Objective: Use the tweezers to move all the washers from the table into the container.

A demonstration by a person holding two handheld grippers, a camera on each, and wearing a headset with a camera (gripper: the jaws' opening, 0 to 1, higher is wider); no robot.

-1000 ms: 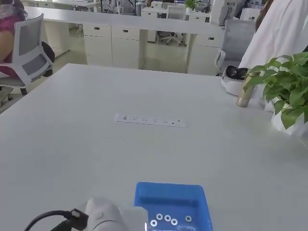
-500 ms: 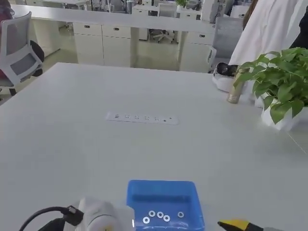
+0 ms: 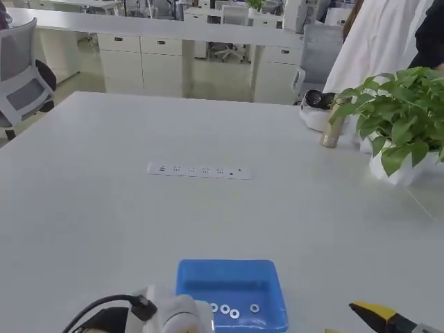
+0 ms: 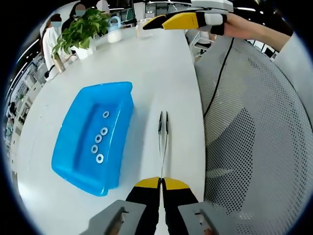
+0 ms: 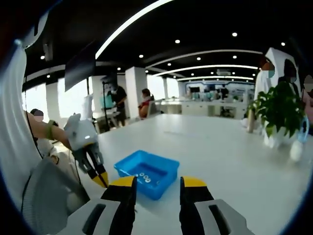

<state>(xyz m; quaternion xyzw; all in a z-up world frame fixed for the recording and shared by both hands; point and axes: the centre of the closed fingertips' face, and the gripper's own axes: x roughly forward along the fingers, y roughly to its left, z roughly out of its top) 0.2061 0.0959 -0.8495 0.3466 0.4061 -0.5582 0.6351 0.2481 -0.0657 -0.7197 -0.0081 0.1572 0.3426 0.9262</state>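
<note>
The blue container point(image 3: 229, 281) stands near the table's front edge with several washers point(image 3: 234, 312) lying in it. My left gripper point(image 4: 161, 182) is shut on the thin metal tweezers point(image 4: 163, 139), which point forward over the table just to the right of the container point(image 4: 78, 147); the washers point(image 4: 99, 142) lie in a row on its floor. In the head view the left gripper point(image 3: 177, 316) sits at the container's near left corner. My right gripper point(image 5: 157, 183) is open and holds nothing, with the container point(image 5: 146, 172) ahead of it. Its yellow tip point(image 3: 378, 316) shows at the bottom right.
A white power strip point(image 3: 200, 171) lies mid-table. A potted plant point(image 3: 402, 121), a bronze cylinder point(image 3: 331, 132) and a white device point(image 3: 313, 111) stand at the far right, beside a person in a white coat point(image 3: 374, 41). A mesh chair point(image 4: 259, 137) sits by the table's near edge.
The head camera has shifted a little. The right gripper's yellow tip has come into the head view at the bottom right. The left gripper stays by the container.
</note>
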